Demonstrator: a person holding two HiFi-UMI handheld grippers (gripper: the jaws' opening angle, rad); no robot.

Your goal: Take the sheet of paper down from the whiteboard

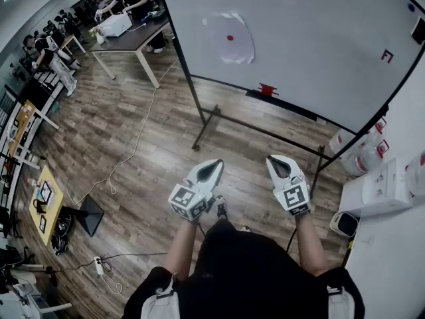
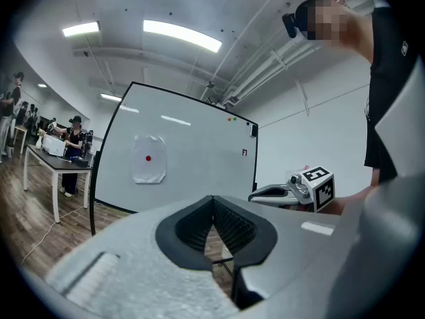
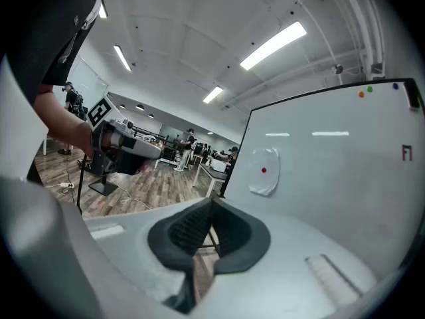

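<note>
A white sheet of paper (image 1: pixel 229 38) hangs on the whiteboard (image 1: pixel 319 65), pinned by a red round magnet (image 1: pixel 230 37). The paper (image 2: pixel 149 159) shows far ahead in the left gripper view, and the paper (image 3: pixel 264 171) likewise in the right gripper view. My left gripper (image 1: pixel 216 164) is held low in front of me, shut with nothing in it. Beside it my right gripper (image 1: pixel 271 160) is also shut and empty. Both are well short of the board. Each sees its own closed tips, left gripper (image 2: pixel 213 200) and right gripper (image 3: pixel 212 201).
The whiteboard stands on a black frame with a floor bar (image 1: pixel 265 128). A red eraser (image 1: pixel 267 89) sits on its tray. A white table (image 1: pixel 385 198) with bottles is at the right. Cables (image 1: pixel 133 151) lie on the wood floor; people sit at desks (image 1: pixel 129 35) far left.
</note>
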